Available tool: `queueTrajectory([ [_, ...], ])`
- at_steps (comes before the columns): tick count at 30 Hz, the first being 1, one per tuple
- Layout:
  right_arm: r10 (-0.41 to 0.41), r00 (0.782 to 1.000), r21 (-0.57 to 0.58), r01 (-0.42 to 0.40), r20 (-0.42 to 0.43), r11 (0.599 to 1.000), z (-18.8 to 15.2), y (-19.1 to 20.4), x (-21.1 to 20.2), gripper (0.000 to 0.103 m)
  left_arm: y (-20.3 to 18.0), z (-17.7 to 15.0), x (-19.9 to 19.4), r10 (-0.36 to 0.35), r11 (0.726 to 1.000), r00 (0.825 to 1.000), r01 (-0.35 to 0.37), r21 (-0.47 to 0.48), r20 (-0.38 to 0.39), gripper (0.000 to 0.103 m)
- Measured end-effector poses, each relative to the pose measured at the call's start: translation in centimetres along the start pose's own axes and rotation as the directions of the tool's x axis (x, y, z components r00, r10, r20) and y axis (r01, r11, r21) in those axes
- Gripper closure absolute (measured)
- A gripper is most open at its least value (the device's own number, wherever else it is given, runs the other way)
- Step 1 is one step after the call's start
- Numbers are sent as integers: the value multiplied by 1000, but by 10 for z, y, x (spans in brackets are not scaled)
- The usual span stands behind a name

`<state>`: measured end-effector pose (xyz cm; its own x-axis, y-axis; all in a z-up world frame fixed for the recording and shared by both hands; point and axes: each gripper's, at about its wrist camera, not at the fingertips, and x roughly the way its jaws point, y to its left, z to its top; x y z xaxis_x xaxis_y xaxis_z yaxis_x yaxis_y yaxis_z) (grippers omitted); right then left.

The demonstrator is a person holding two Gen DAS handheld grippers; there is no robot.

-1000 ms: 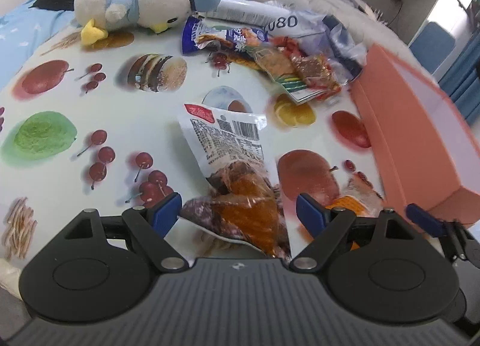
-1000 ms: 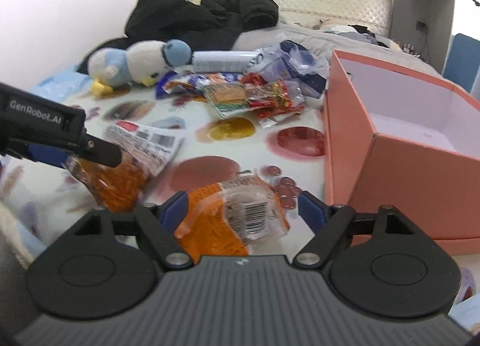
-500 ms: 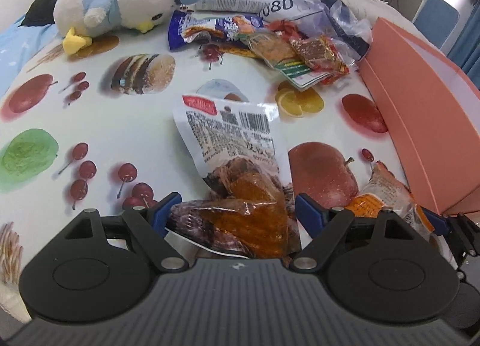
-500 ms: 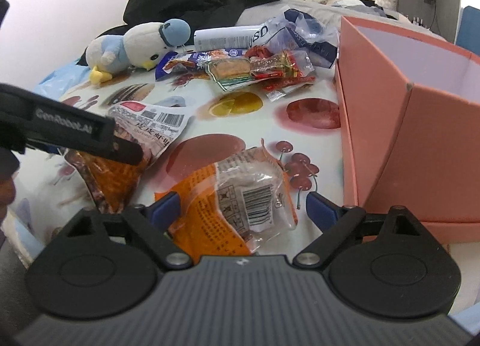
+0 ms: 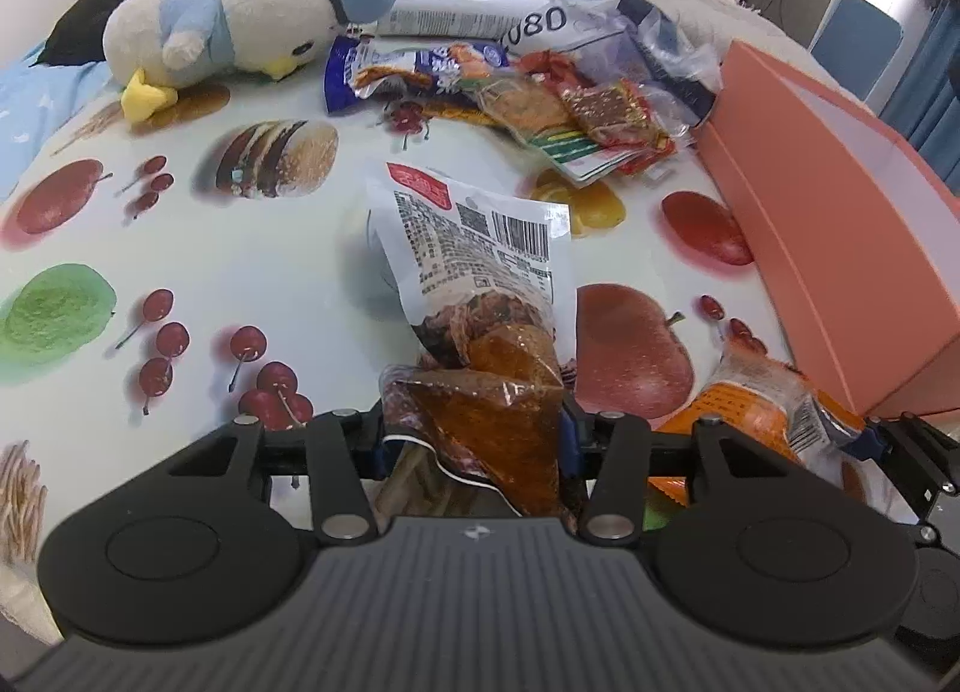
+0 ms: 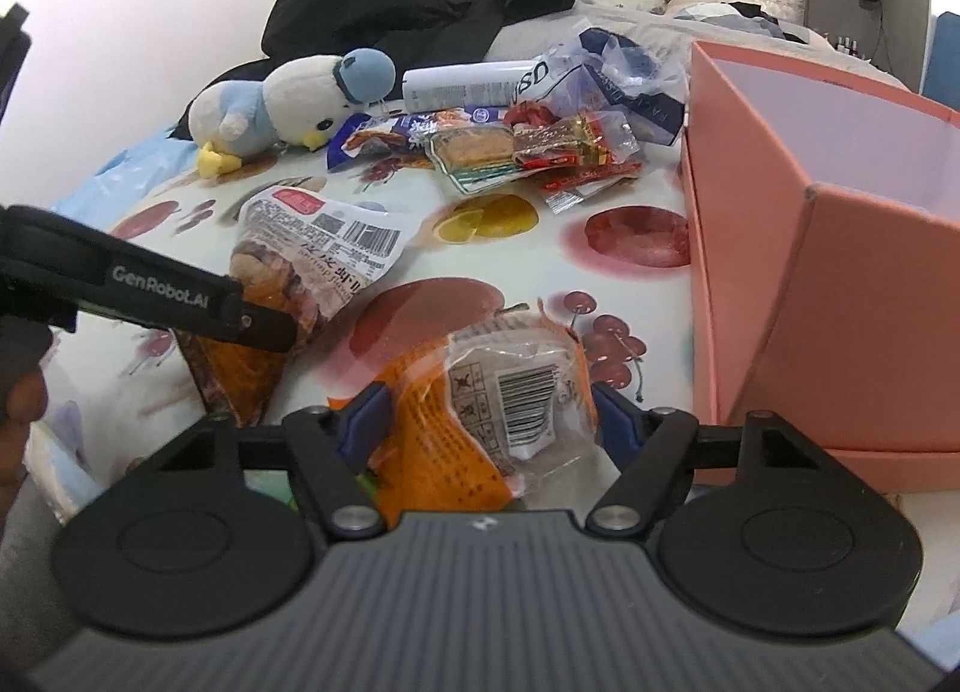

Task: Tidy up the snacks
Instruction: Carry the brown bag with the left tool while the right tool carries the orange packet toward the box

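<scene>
Left gripper [image 5: 474,440] is closing, pads pinching the near end of the brown pack [image 5: 480,332] on the fruit-print cloth [image 5: 252,272]. Right gripper [image 6: 489,422] is closing around the orange pack [image 6: 480,410], just beside the pink box [image 6: 840,284].

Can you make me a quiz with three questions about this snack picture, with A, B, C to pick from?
1. Where is the plush bird?
A. in the box
B. on the cloth beyond the snack pile
C. in the tongs

2. What colour is the box?
A. green
B. black
C. salmon pink

3. What lies between the right tongs?
A. an orange snack packet
B. a spoon
C. nothing

Answers: 1 B, the bird lies on the fruit-print cloth by the far snacks. 2 C, its walls are pink. 3 A, the orange packet sits between the closing blue tips.
</scene>
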<state>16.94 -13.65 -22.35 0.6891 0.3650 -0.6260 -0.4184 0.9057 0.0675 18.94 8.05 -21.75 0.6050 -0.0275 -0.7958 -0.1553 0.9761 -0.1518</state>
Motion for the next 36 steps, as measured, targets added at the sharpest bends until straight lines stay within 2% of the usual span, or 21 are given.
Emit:
queueTrajectory([
  [9,-21,1000,25,21,15,999,5,-3,-21,35,-11,2,-35,3,1000,1000,-4,5,27,49],
  [17,-39,998,35,37,56,999,18,-4,-47,43,-22,8,-70,-21,1000,997,21,2,71,49],
  [22,-54,996,46,50,71,998,24,-6,-60,44,-29,12,-89,-34,999,996,34,8,87,49],
  [30,-94,989,96,83,114,992,37,-18,-100,44,-45,10,-115,-79,997,992,79,6,101,49],
  [36,-138,980,149,116,147,982,43,-31,-132,44,-63,11,-125,-143,989,984,138,54,110,49],
])
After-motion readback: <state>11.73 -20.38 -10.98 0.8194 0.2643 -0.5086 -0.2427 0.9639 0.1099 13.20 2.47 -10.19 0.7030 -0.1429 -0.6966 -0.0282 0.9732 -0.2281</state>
